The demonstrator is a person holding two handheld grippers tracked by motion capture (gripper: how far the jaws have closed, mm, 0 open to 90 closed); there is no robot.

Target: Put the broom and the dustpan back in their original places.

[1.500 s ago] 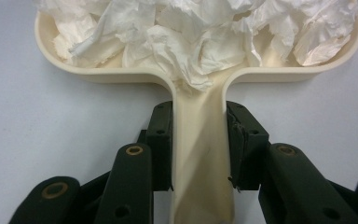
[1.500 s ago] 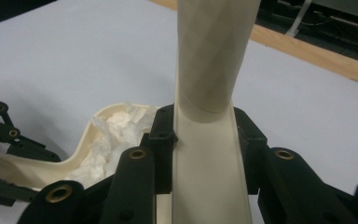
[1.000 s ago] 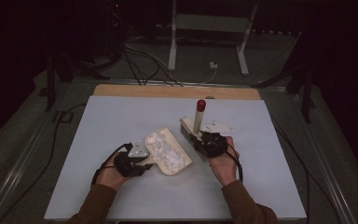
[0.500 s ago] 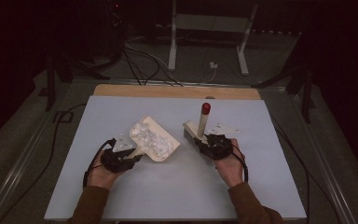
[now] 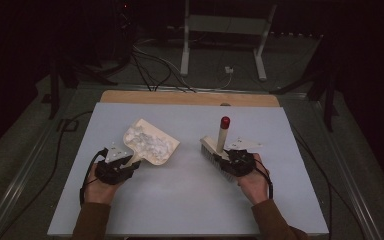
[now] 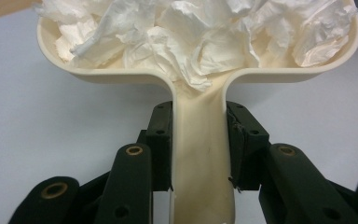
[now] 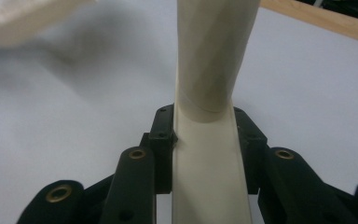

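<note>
The cream plastic dustpan (image 5: pixel 152 145), heaped with crumpled white tissue paper (image 6: pixel 200 32), sits on the left half of the pale grey bench (image 5: pixel 190 205), just ahead of the left tongs (image 5: pixel 130 162), which are clamped on its flat handle. The cream hand brush with a red-tipped handle (image 5: pixel 221 145) stands on the right half, well apart from the pan, with the right tongs (image 5: pixel 228 159) clamped on its handle. Both hands come in from the near edge, the left hand (image 5: pixel 99 182) angled toward the far right corner, the right hand (image 5: pixel 254 180) toward the far edge. The brush handle rises upright; its bristle head rests along the bench.
</note>
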